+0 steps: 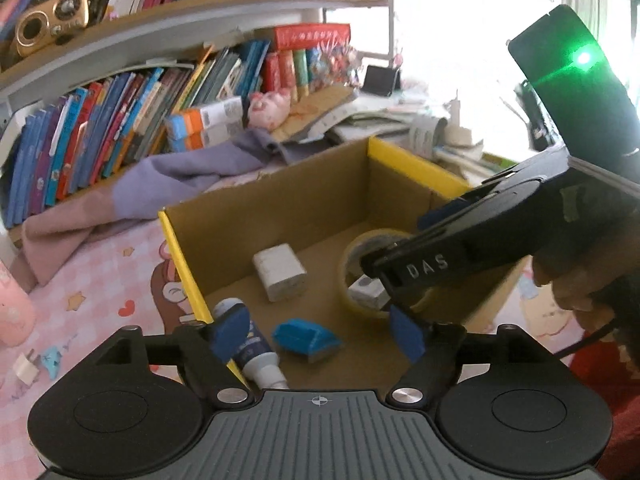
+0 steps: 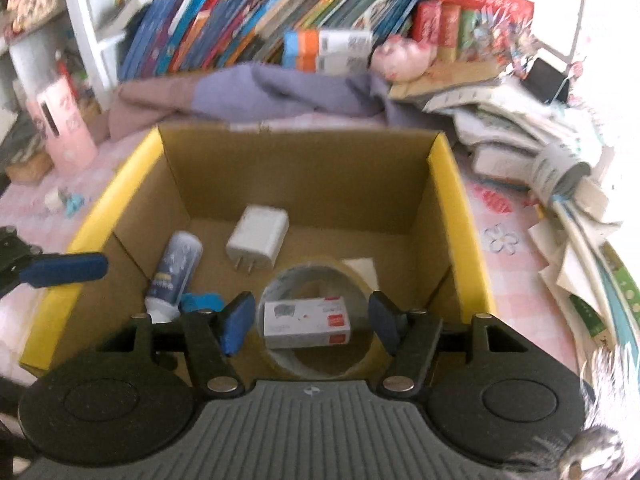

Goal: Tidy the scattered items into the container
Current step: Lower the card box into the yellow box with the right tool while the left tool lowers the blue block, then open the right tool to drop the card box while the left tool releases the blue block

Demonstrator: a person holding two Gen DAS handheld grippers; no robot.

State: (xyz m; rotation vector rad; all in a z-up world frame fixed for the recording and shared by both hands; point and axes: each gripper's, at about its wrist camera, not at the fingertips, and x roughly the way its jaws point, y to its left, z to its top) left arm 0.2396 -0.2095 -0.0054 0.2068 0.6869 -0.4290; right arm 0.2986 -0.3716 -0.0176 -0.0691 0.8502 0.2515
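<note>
box (image 2: 456,208) on the pink mat holds most of the lot: charger (image 2: 258,242), tube (image 2: 176,270), blue piece (image 1: 306,338), tape roll (image 2: 316,276), and a small carton (image 2: 306,322) lying inside the roll's ring. right gripper (image 2: 312,322) hangs over the carton, jaws apart, gripping nothing. left gripper (image 1: 320,334) over the box's near edge, also spread and empty. left out: small scraps (image 1: 38,364) on the mat, left of the box. judged nearly done; scraps may remain.
</note>
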